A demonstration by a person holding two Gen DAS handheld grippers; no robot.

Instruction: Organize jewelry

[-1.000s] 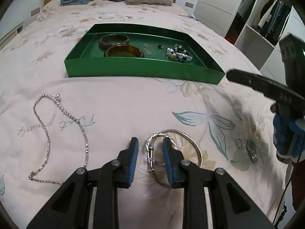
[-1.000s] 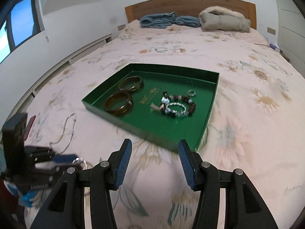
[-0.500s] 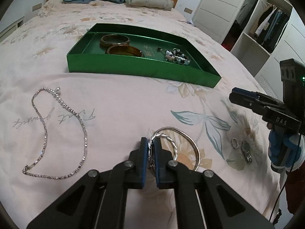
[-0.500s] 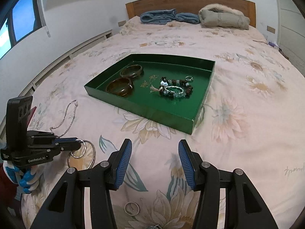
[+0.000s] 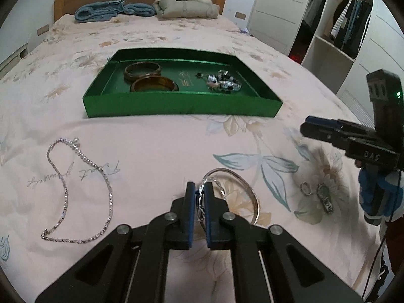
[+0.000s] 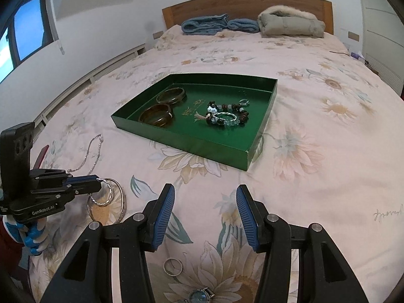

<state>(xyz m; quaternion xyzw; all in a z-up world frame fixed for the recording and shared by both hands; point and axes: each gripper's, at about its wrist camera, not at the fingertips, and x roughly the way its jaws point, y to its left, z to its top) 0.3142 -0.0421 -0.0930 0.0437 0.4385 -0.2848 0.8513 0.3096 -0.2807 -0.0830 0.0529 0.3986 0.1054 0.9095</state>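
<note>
My left gripper (image 5: 199, 189) is shut on a twisted silver bangle (image 5: 219, 188) and holds it just above the bed; it shows hanging from the left gripper (image 6: 97, 183) in the right wrist view (image 6: 102, 203). A plain silver bangle (image 5: 253, 197) lies under it. A green tray (image 5: 181, 106) holds two brown bangles (image 5: 152, 83) and beaded bracelets (image 5: 223, 83). A silver chain (image 5: 65, 197) lies at the left. My right gripper (image 6: 205, 208) is open and empty above a ring (image 6: 173, 266) and a watch (image 6: 199, 296).
The bed has a floral sheet. Folded blue clothes (image 5: 113, 10) and a beige jacket (image 5: 186, 5) lie by the headboard. A wardrobe (image 5: 335, 25) stands to the right. The right gripper (image 5: 353, 139) shows at the right edge of the left wrist view.
My left gripper closed on the twisted silver bangle and has lifted it slightly off the sheet. The right gripper drew back toward the foot of the bed and stayed open.
</note>
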